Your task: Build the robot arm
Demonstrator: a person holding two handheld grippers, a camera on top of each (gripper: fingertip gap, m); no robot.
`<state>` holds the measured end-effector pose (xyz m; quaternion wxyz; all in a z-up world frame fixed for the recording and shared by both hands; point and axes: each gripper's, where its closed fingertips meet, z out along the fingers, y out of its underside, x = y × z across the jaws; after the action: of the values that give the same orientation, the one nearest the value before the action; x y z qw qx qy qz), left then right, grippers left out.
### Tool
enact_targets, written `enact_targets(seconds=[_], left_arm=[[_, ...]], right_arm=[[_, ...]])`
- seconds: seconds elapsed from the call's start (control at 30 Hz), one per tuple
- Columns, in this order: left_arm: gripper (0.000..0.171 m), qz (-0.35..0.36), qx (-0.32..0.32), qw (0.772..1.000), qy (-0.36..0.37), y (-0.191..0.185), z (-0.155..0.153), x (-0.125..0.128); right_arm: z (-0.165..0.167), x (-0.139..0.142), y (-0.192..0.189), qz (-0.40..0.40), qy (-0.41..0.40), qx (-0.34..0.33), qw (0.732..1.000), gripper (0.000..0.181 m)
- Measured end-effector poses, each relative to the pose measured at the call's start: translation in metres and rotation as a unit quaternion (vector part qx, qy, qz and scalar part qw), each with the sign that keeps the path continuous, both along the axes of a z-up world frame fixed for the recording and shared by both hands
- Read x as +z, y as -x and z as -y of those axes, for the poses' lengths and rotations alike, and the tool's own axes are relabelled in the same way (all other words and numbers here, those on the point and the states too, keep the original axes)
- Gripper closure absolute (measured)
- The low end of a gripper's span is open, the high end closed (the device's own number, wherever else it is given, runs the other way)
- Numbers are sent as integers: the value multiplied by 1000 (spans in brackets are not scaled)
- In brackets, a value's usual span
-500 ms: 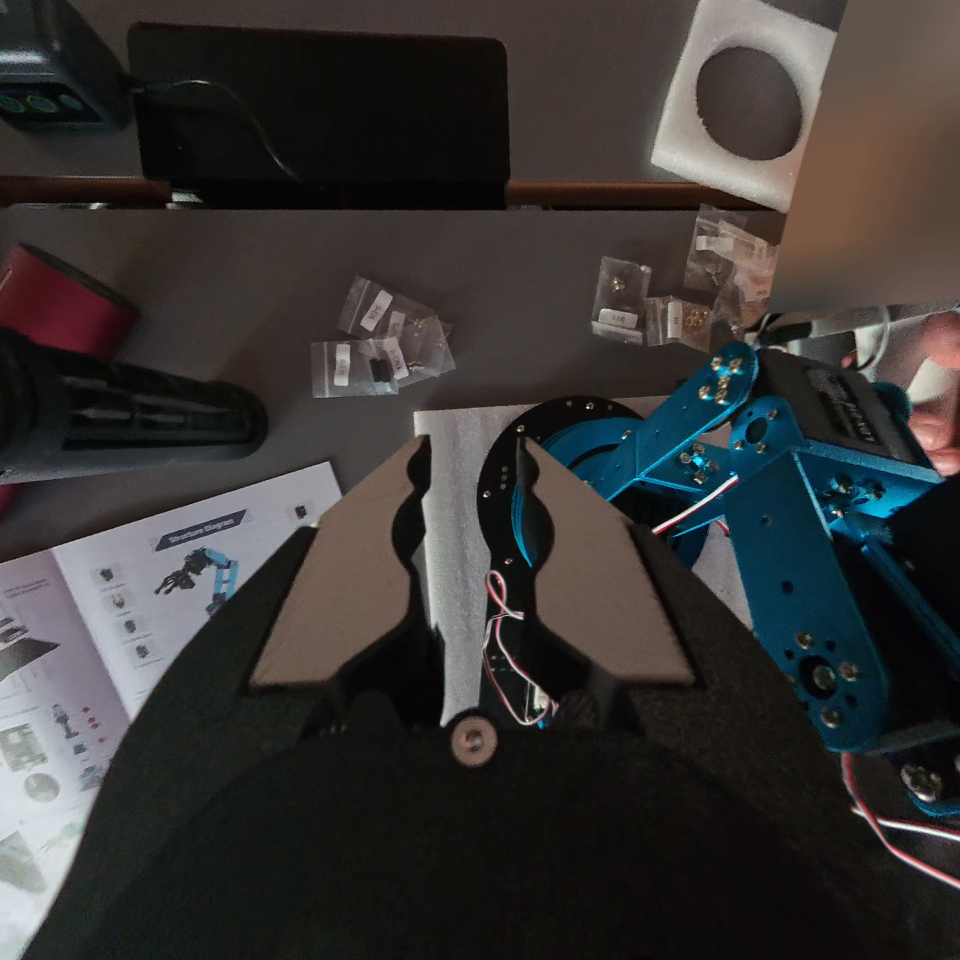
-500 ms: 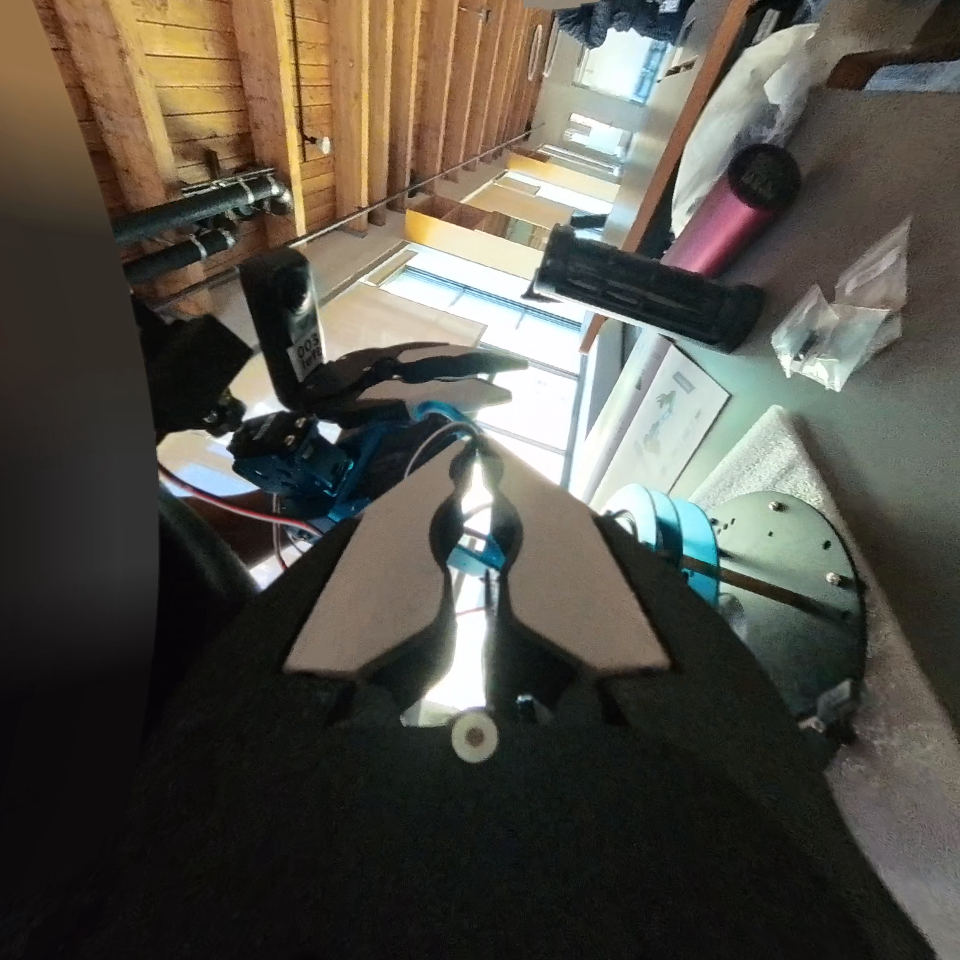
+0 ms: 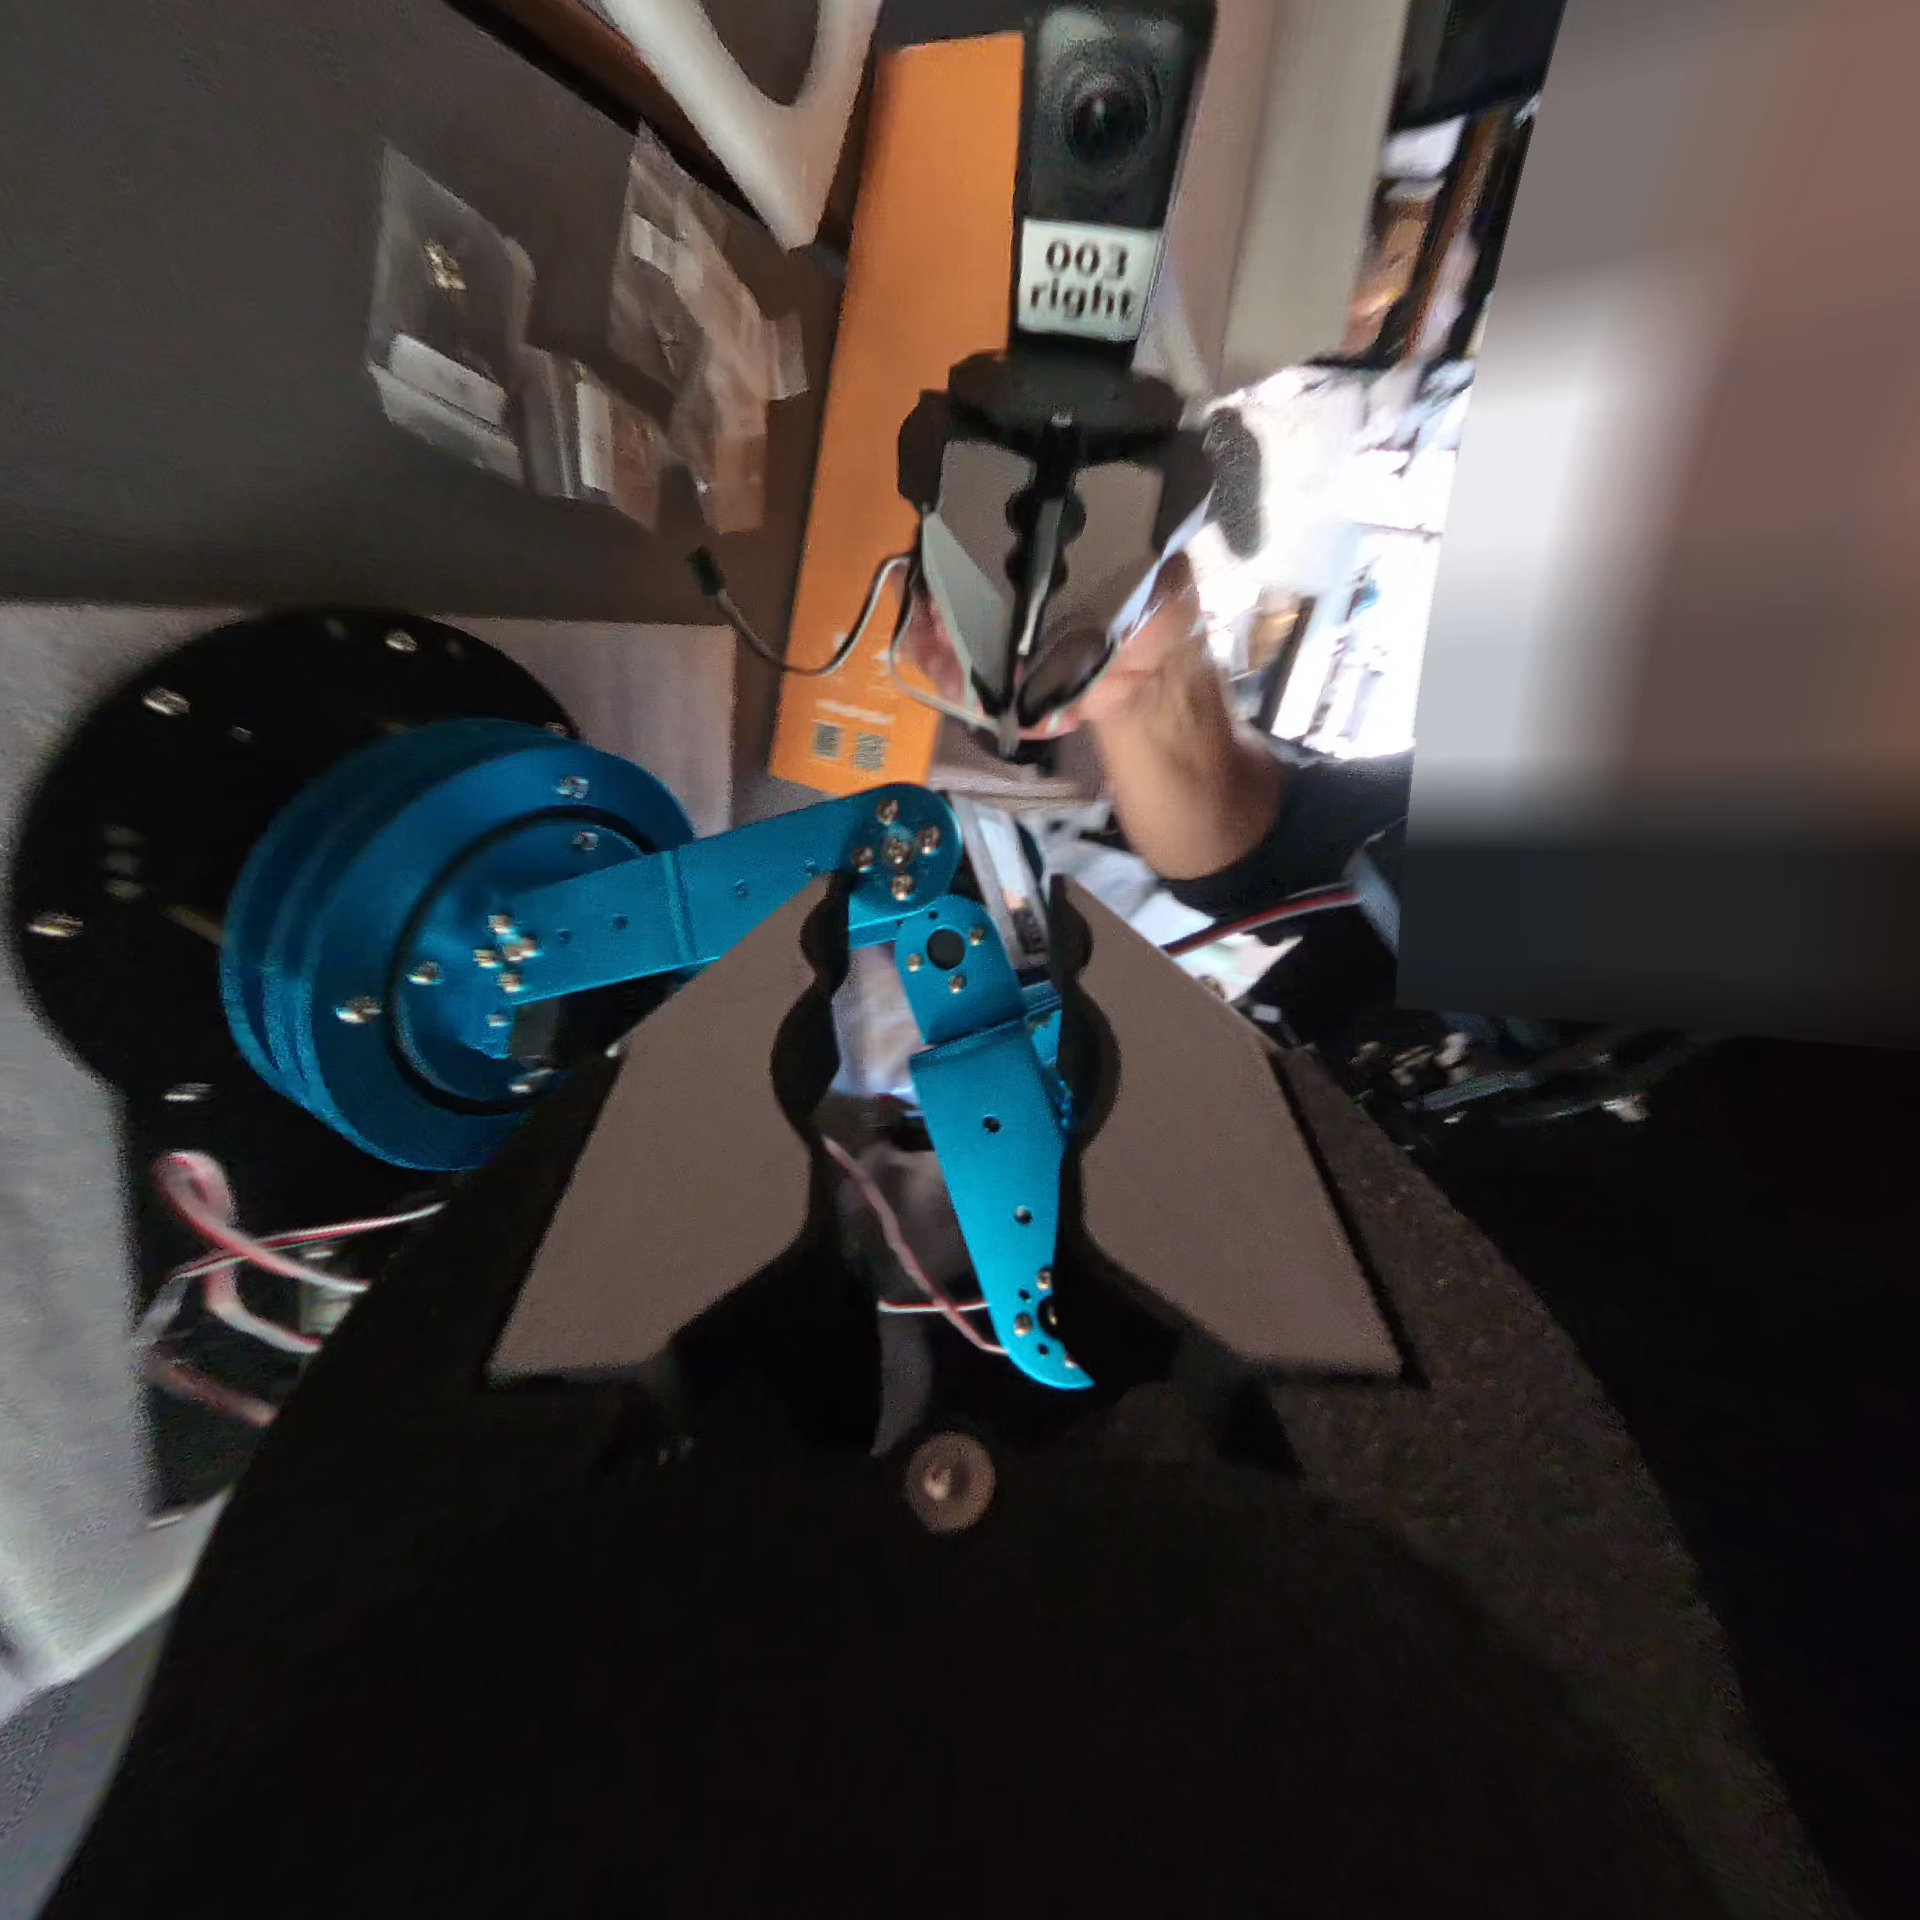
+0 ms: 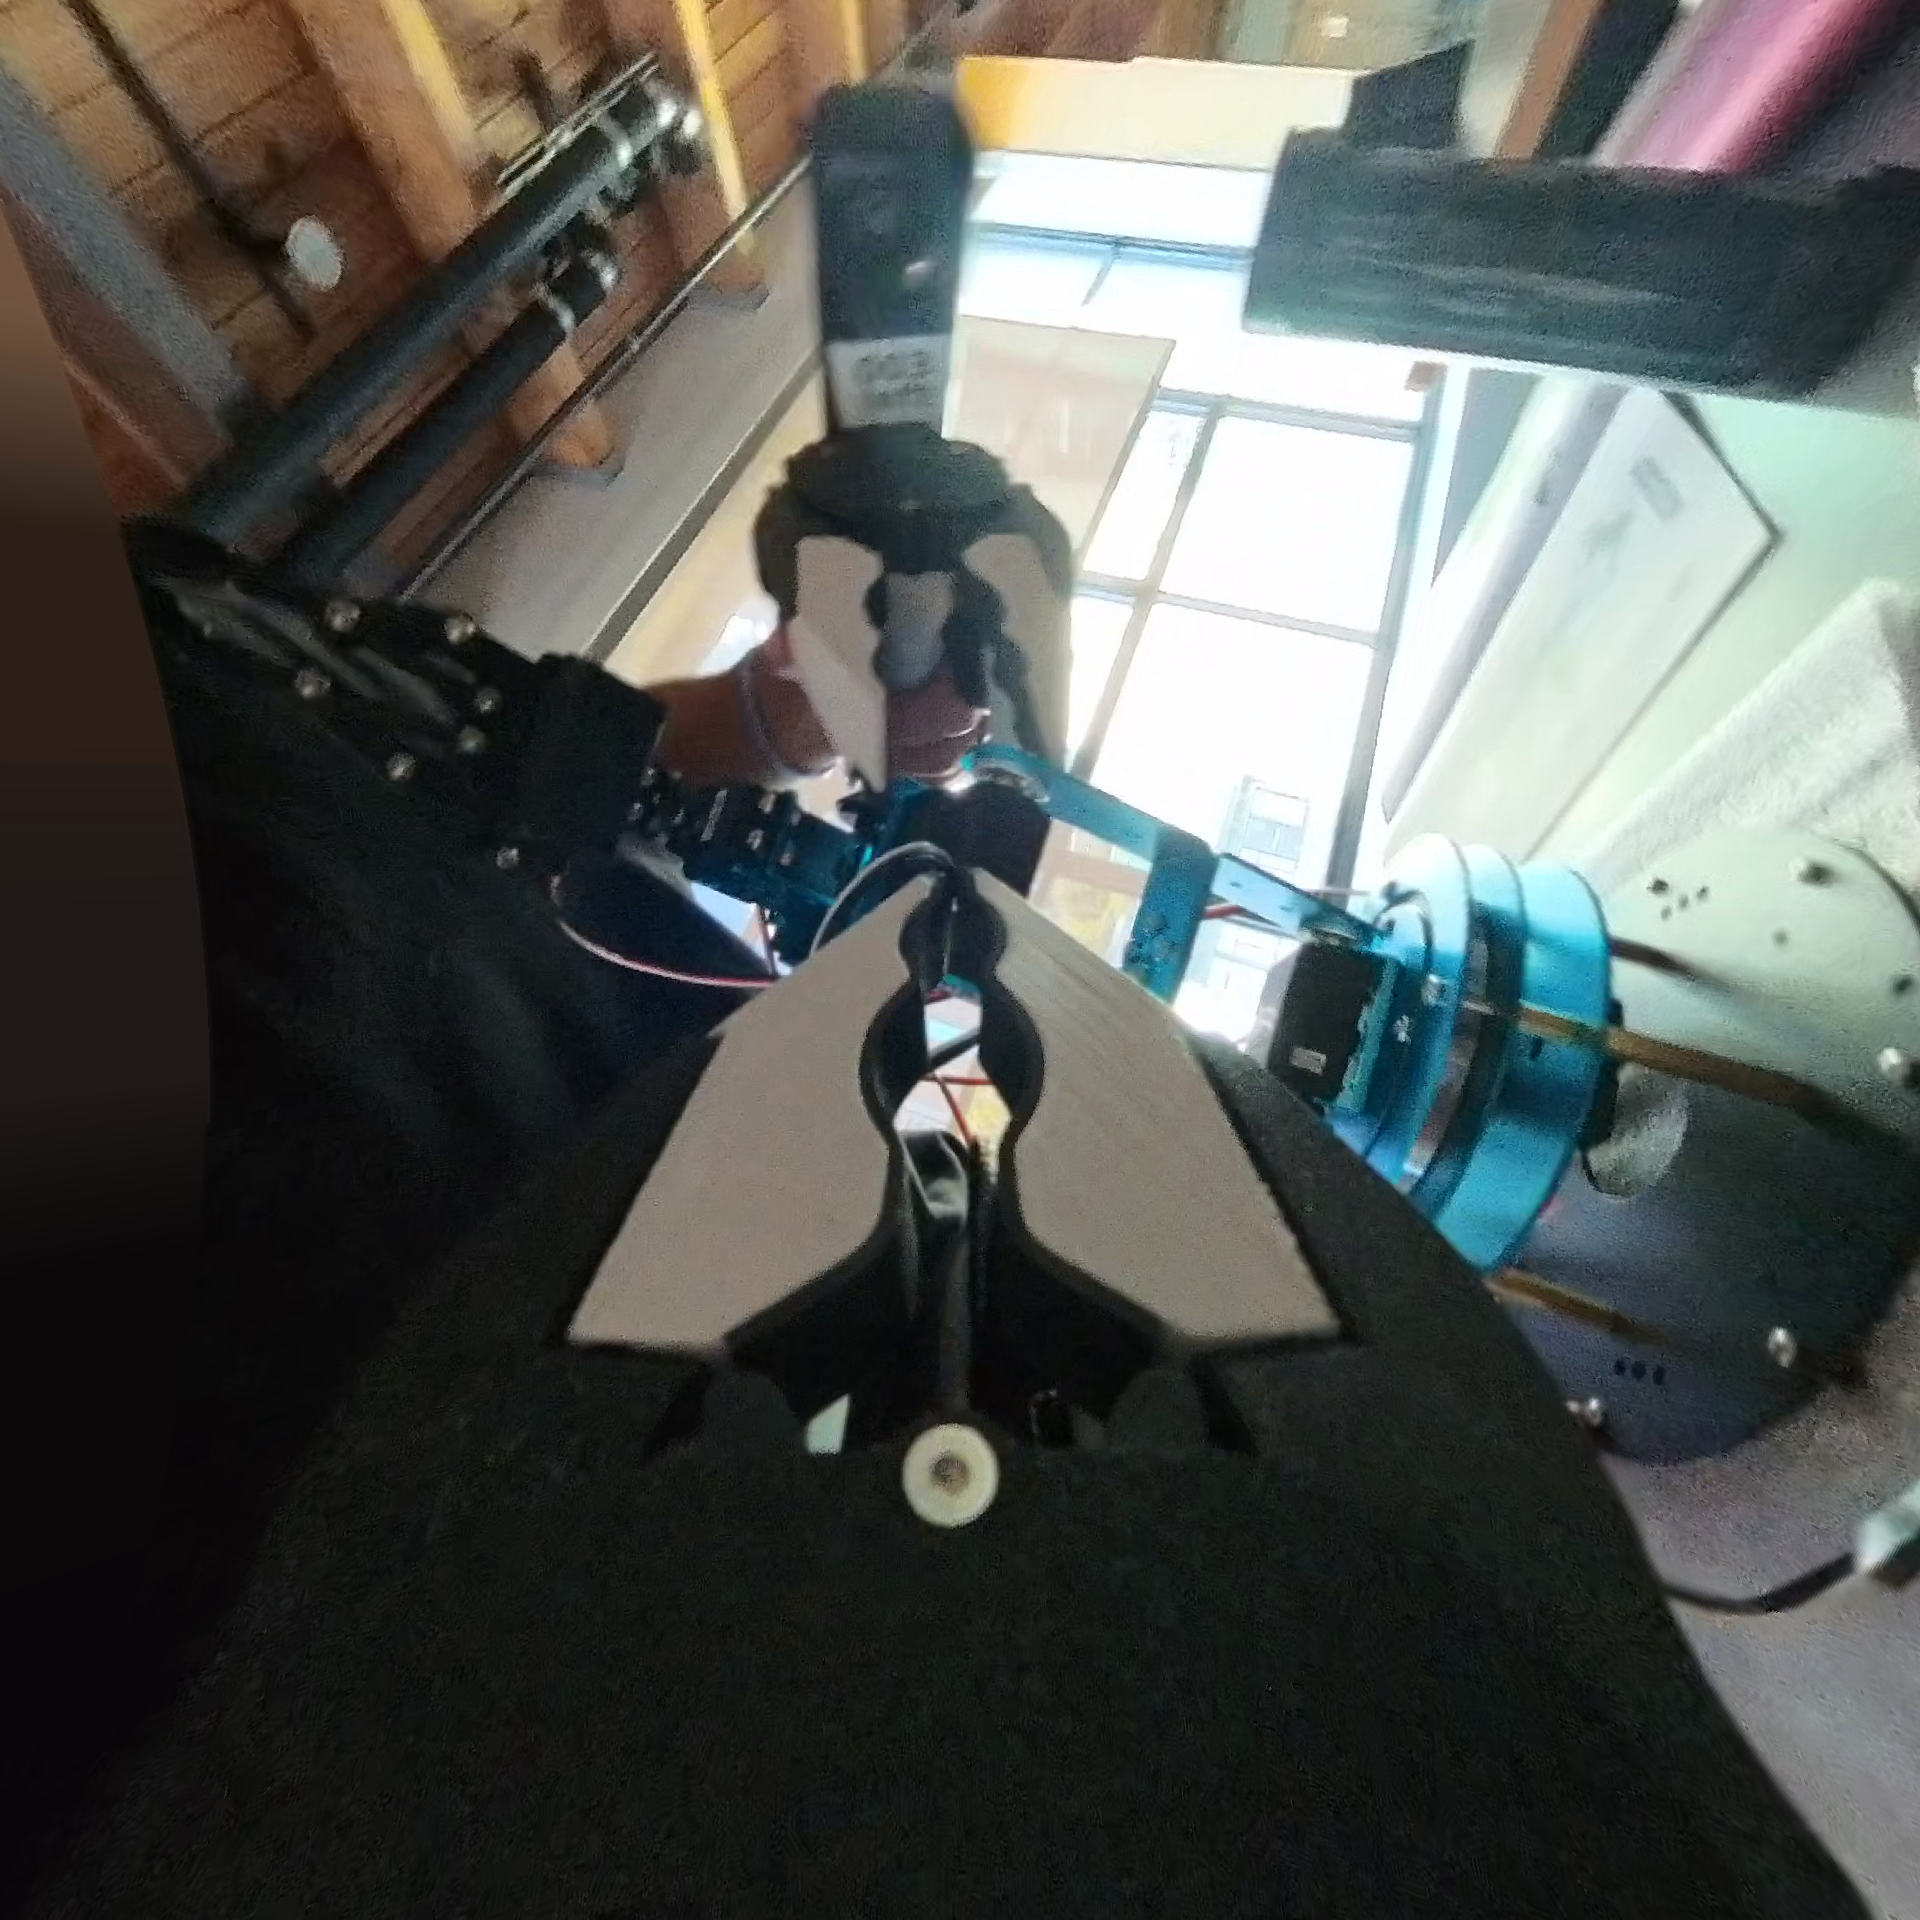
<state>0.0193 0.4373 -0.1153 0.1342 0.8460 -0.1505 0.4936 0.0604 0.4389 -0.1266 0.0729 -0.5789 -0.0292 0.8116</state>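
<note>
Blue anodised links of a small robot-arm kit (image 3: 727, 914) lie between the left gripper (image 3: 940, 914) fingers, which stand apart around the forearm bracket (image 3: 987, 1122); whether the pads press it cannot be told. Left of those fingers sits the blue turntable (image 3: 416, 935) on its black base disc (image 3: 125, 790). Straight ahead, the right gripper (image 4: 951, 883) has its fingers nearly together, pinching a thin black servo wire (image 4: 904, 857). The arm looks largely bolted up, with loose red-and-white leads (image 3: 239, 1247) hanging free.

Left gripper (image 3: 940, 935) of rough black foam-like body, 2 flat grey wavy-edged fingers (image 3: 665, 1174), silver pivot screw, right gripper (image 4: 951, 914) alike, white washer, black camera with white label
</note>
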Motion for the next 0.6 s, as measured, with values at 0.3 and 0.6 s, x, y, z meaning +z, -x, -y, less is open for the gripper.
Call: enact_targets(seconds=[0.3,0.6], left_arm=[[124,-9,-12,981,196,7,26,-1],[139,22,-4,969,244,-4,26,1]], right_arm=[[12,-9,22,-37,56,50,996,181],[12,-2,13,-71,25,-22,997,181]])
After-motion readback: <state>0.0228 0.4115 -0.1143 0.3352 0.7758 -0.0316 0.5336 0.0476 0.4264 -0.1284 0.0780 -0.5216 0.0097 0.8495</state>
